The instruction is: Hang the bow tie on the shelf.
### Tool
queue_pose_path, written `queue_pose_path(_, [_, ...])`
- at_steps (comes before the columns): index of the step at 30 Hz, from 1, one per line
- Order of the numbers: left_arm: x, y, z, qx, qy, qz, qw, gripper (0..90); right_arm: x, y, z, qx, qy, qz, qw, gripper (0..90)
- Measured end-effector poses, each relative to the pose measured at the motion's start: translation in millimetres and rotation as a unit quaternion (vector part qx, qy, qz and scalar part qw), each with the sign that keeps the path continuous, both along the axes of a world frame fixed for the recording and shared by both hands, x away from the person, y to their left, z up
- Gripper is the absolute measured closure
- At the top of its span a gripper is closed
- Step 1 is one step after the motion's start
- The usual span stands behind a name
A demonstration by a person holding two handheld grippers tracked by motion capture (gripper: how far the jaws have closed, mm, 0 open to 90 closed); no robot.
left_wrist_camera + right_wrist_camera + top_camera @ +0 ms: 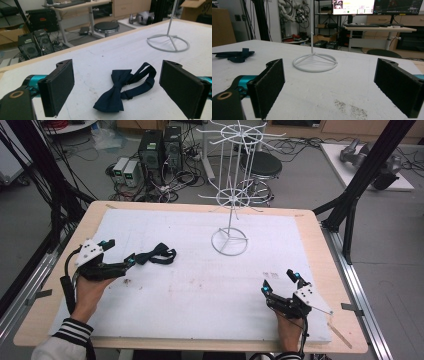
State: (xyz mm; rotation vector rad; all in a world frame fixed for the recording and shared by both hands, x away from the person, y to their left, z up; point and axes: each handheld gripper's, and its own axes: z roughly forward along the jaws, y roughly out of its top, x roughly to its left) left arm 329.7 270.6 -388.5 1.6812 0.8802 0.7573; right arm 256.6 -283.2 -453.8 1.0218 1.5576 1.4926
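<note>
On the table (pixel 310 227), a white mat (pixel 200 290) covers most of the wooden top, and a white wire rack (pixel 229 195) stands on it as the reference landmark.

Left claw (pixel 119 252): located well to the left of the rack base and nearer the person. The jaws are spread wide and hold nothing. In the left gripper view, the left claw (pixel 117 87) frames a dark blue bow tie (pixel 117 87) lying flat on the mat between the two pads, touching neither. In the high view the bow tie (pixel 157 254) lies left of the rack base, just beside the claw tips.

Right claw (pixel 280 281): located to the right of the rack base and nearer the person. The jaws are spread wide and empty (bare mat between the pads in the right gripper view, right claw (pixel 329 87)). The rack's ring base (pixel 315 62) sits ahead of it, well apart.

Limits of visibility: the rack's upper arms are cut off in both gripper views. The bow tie (pixel 234 55) appears small and partly indistinct at the far left of the right gripper view. Faint dark specks mark the mat near the right claw.

Clearance: open mat lies between the two claws and between the rack base and the mat's near edge. A bare wooden border surrounds the mat.
</note>
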Motion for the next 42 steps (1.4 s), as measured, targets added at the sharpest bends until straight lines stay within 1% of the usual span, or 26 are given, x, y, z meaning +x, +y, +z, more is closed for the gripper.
queue_pose_path(2, [5.4,-2.5,1.2,0.005,0.014,0.001,0.9999,13.3,0.1,0.0,-0.1,-0.001,-0.001,0.000,1.0000,8.8])
queue_pose_path(8, [15.5,-8.0,2.5,0.018,0.035,0.000,0.9992,13.3,0.3,-0.3,-0.1,0.002,-0.001,-0.002,1.0000,8.8])
queue_pose_path(11, [21.2,-9.9,4.1,0.026,0.049,-0.002,0.9985,13.3,0.3,-0.3,0.0,0.002,-0.001,-0.002,1.0000,8.8])
queue_pose_path(15, [31.4,-12.2,5.2,0.039,0.072,-0.011,0.9966,13.3,0.3,-0.3,0.0,0.002,-0.001,-0.002,1.0000,8.8])
queue_pose_path(17, [36.9,-13.3,5.2,0.046,0.086,-0.014,0.9951,13.3,0.2,-0.3,-0.1,0.003,0.000,-0.003,1.0000,8.8])
queue_pose_path(20, [43.1,-15.0,5.1,0.051,0.097,-0.017,0.9938,13.3,0.4,-0.7,-0.1,0.003,-0.001,-0.003,1.0000,8.8])
queue_pose_path(23, [48.6,-18.4,4.3,0.064,0.107,-0.019,0.9921,13.3,0.5,-0.9,-0.1,0.004,0.000,-0.003,1.0000,8.8])
queue_pose_path(25, [52.4,-20.3,4.3,0.074,0.115,-0.025,0.9903,13.6,0.5,-0.9,-0.1,0.004,0.000,-0.003,1.0000,8.8])
queue_pose_path(29, [62.0,-26.9,3.3,0.092,0.130,-0.028,0.9869,14.9,0.6,-0.8,-0.1,0.004,0.000,-0.003,1.0000,8.8])
queue_pose_path(31, [66.9,-29.5,2.2,0.105,0.141,-0.028,0.9841,16.4,0.4,-0.8,0.0,0.006,0.002,-0.003,1.0000,8.8])
queue_pose_path(32, [70.3,-31.1,1.4,0.113,0.149,-0.028,0.9820,17.4,0.4,-0.7,-0.1,0.006,0.002,-0.003,1.0000,8.8])
queue_pose_path(37, [77.7,-36.1,-1.2,0.119,0.163,-0.026,0.9791,17.5,0.5,-1.0,0.0,0.005,0.001,-0.003,1.0000,8.8])
queue_pose_path(38, [78.6,-37.0,-1.5,0.126,0.167,-0.027,0.9776,17.6,0.5,-0.9,-0.1,0.005,0.000,-0.003,1.0000,8.8])
queue_pose_path(41, [81.0,-39.9,-3.2,0.137,0.175,-0.030,0.9745,18.9,0.5,-0.9,-0.1,0.004,0.000,-0.003,1.0000,8.8])
queue_pose_path(42, [82.4,-40.4,-3.4,0.148,0.183,-0.035,0.9713,20.3,0.5,-1.0,0.0,0.004,0.000,-0.003,1.0000,8.8])
